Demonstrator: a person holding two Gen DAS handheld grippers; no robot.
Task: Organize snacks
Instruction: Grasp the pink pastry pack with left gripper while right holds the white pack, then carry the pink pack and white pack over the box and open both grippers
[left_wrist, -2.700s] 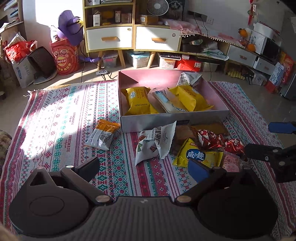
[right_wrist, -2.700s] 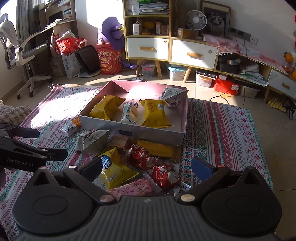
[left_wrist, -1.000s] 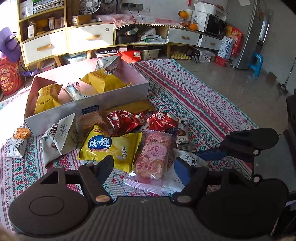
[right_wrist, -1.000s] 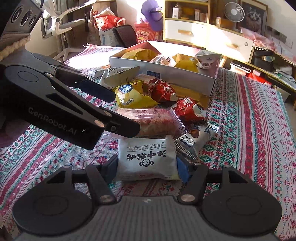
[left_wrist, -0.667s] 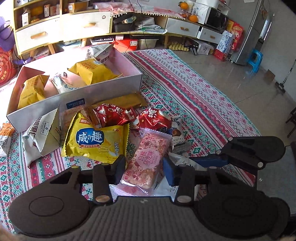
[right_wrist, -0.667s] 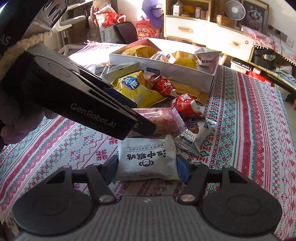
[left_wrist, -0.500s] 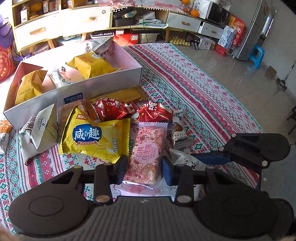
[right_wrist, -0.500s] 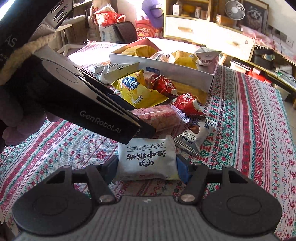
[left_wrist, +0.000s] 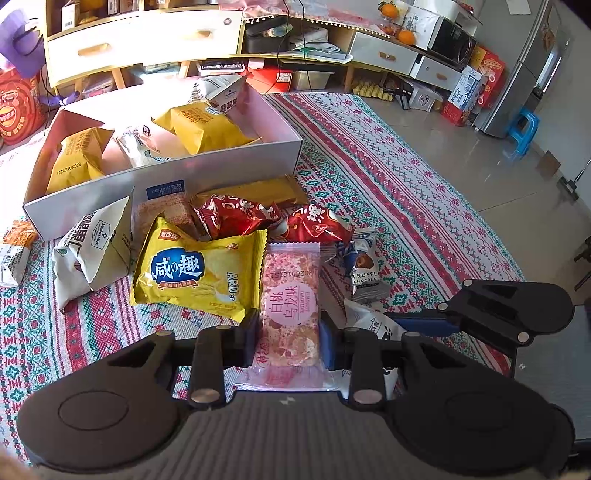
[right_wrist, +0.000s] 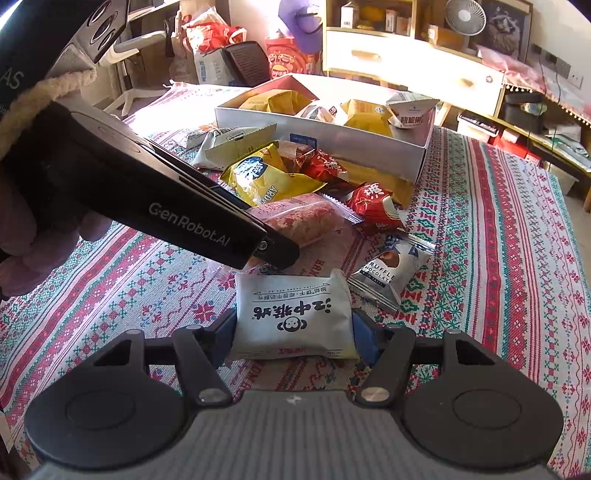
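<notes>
A pink snack bar packet (left_wrist: 290, 291) lies on the patterned rug between the fingers of my left gripper (left_wrist: 289, 334). The jaws are closing and both pads press its sides. In the right wrist view the left gripper (right_wrist: 275, 253) reaches in from the left onto that pink packet (right_wrist: 303, 218). My right gripper (right_wrist: 295, 334) is shut on a white packet with a monkey face (right_wrist: 291, 314), low over the rug. The open white box (left_wrist: 221, 173) behind the pile holds yellow and white packs.
Loose on the rug in front of the box lie a yellow biscuit pack (left_wrist: 199, 269), red packets (left_wrist: 236, 218), a truffle chocolate packet (left_wrist: 364, 269) and a white triangular bag (left_wrist: 96, 247). Drawers and shelves (left_wrist: 147, 37) stand behind the box. Bare floor lies to the right.
My left gripper came down over the pink packet and its jaws narrowed from wide apart until they pressed its sides. The right gripper kept still with the white packet.
</notes>
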